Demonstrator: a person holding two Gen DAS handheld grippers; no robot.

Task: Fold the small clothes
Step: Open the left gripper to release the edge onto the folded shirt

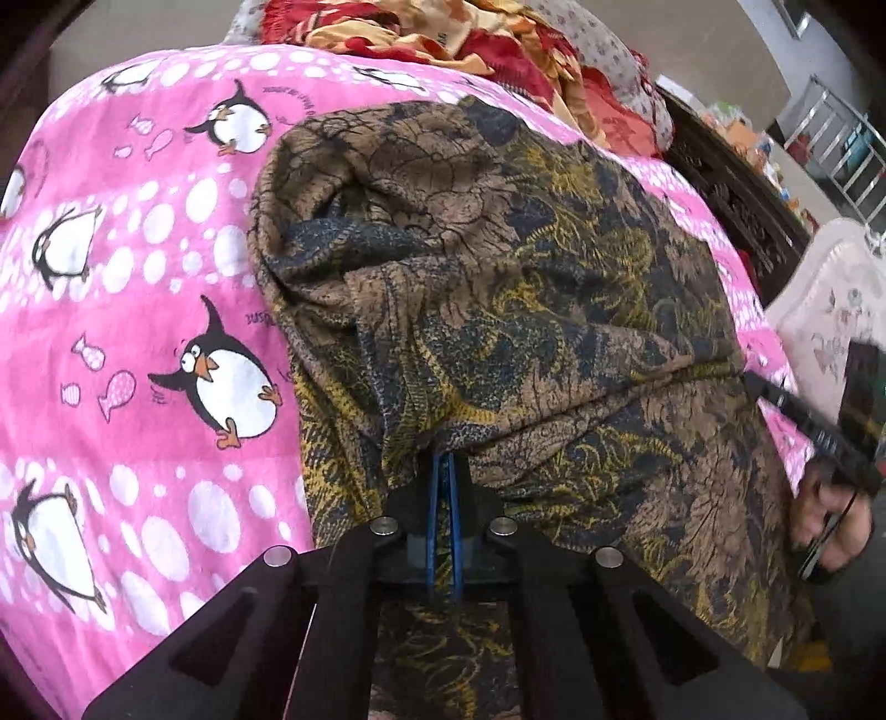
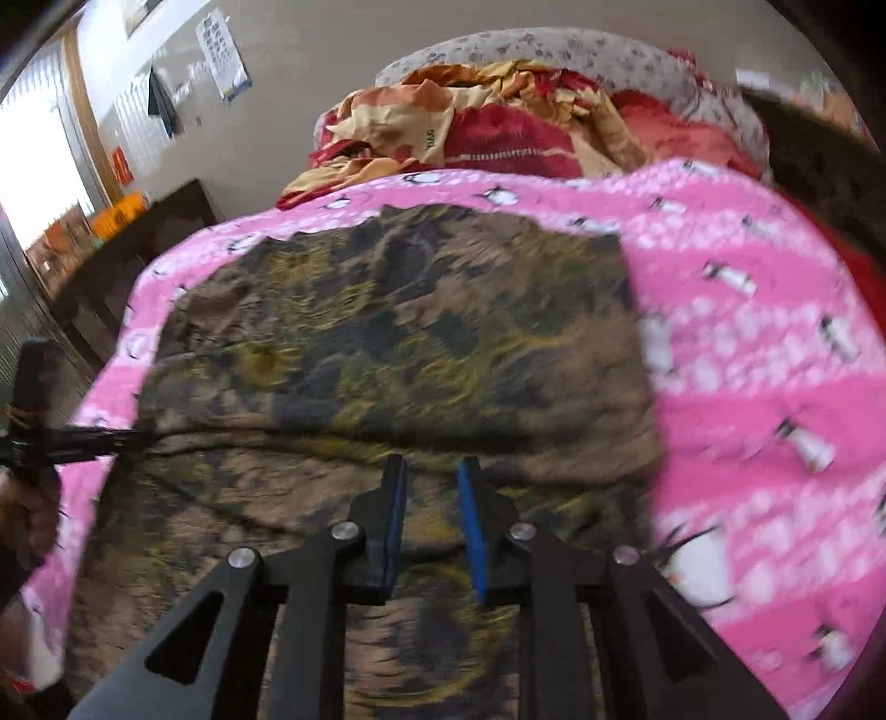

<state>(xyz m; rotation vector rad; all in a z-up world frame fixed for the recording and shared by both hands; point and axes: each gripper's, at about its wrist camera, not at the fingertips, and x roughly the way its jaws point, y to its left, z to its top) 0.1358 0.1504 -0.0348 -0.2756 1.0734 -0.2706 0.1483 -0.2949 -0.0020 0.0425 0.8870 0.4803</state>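
A brown, dark blue and yellow patterned garment [image 1: 526,310] lies on a pink penguin blanket [image 1: 138,310]. My left gripper [image 1: 444,462] is shut on a bunched fold of the garment and lifts it, so the cloth drapes toward the camera. In the right wrist view the garment [image 2: 398,332] lies partly folded, with a fold edge running across it. My right gripper [image 2: 432,471] is open just above the near part of the cloth, with nothing between its blue pads [image 2: 473,526]. The right gripper also shows at the right edge of the left wrist view [image 1: 819,432], and the left gripper at the left edge of the right wrist view [image 2: 66,443].
A heap of red and orange bedding [image 2: 498,133] and a flowered pillow [image 2: 554,50] lie behind the blanket. Dark wooden furniture [image 2: 138,232] stands to the left of the bed. A metal rack [image 1: 830,144] stands beyond the bed.
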